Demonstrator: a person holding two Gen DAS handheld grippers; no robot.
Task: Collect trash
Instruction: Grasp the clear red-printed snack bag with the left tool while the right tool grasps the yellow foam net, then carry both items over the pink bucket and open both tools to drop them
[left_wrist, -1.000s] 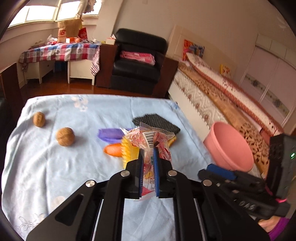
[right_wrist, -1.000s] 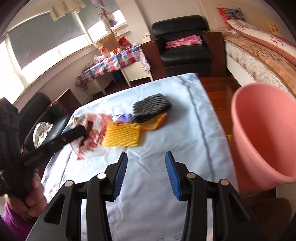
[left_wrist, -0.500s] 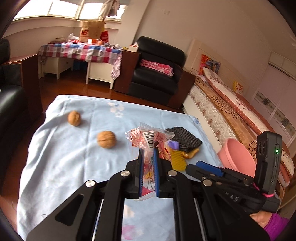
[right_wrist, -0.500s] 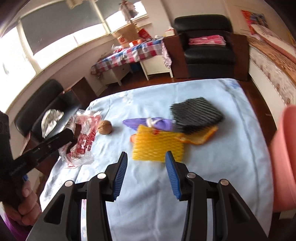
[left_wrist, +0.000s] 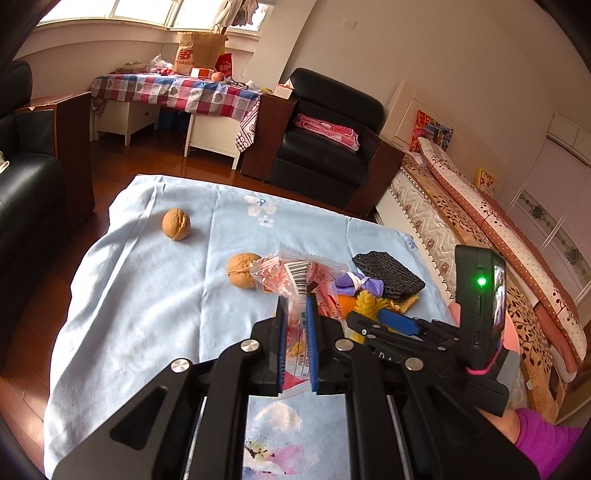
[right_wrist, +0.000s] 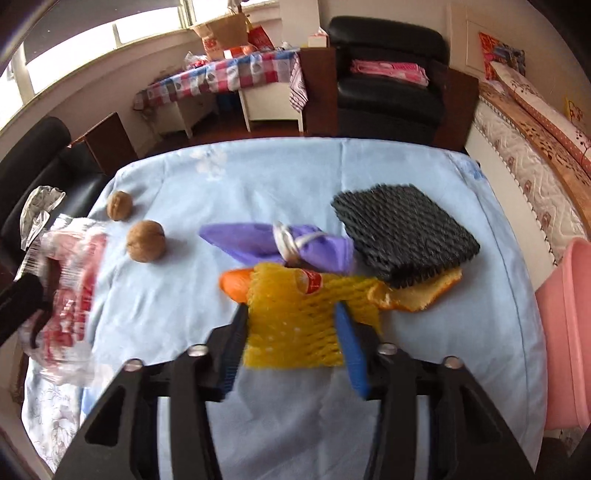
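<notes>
Table (right_wrist: 258, 177), draped in a pale blue cloth with faint flower print, soft and creased.

Wrapper (left_wrist: 295, 273): clear crinkled plastic with red print and a barcode, flattened, long axis running upright out of the left gripper (left_wrist: 295, 317). The blue pads are clamped on its lower half; it is held above the near edge of the table.

Foam net (right_wrist: 295, 321): yellow, stretchy, open-mesh sleeve, roughly square, lying flat near the middle of the table. It sits between the fingers of the right gripper (right_wrist: 291, 325), whose jaws have just been closing in on it; the fingers flank its two sides (whether the pads press yet I cannot tell, the view is blurred).

Orange peel (right_wrist: 417, 291): curled, pithy, poking out from under the black foam net (right_wrist: 402, 236), a ribbed dark pad toward the right edge.

Purple bag (right_wrist: 273, 243): thin, limp plastic, knotted at the middle with a white tie, long axis left to right, just behind the yellow net.

Walnuts, two, round and wrinkled: one (right_wrist: 145, 240) left of the purple bag, one (right_wrist: 119, 205) nearer the far left corner.

Pink bin (right_wrist: 565, 332): smooth plastic, off the right edge.
</notes>
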